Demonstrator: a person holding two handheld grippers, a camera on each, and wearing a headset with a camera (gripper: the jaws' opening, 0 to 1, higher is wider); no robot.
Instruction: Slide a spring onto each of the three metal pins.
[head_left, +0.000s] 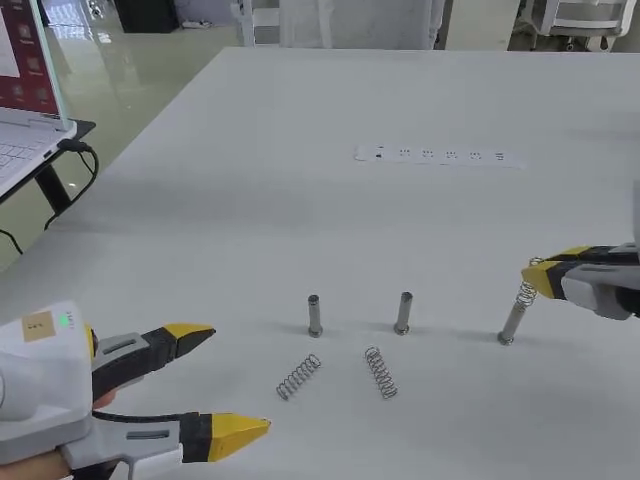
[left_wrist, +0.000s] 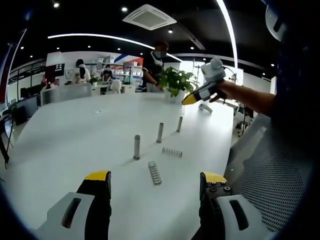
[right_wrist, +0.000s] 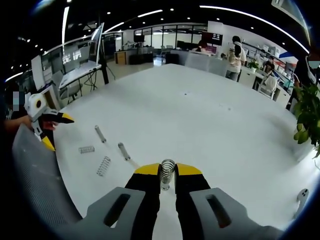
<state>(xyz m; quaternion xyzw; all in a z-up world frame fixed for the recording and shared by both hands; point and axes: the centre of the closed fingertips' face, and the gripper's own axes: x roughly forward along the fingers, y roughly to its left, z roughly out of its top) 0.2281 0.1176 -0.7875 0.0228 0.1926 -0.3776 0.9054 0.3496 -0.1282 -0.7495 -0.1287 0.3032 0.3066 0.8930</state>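
Right tool clamped on a spring, right at the tip of the right-hand pin!
That pin leans up toward the tool, so the slide runs down its slant; left tool, jaws wide apart, sits near a loose spring.

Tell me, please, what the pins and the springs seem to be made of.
Pins: likely steel, smooth and grey with bright glints. Loose springs: thin coiled wire, probably steel, silvery sheen. The spring in the right gripper looks alike.

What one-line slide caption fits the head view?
Right gripper holds a spring at one pin's top; two springs lie loose.
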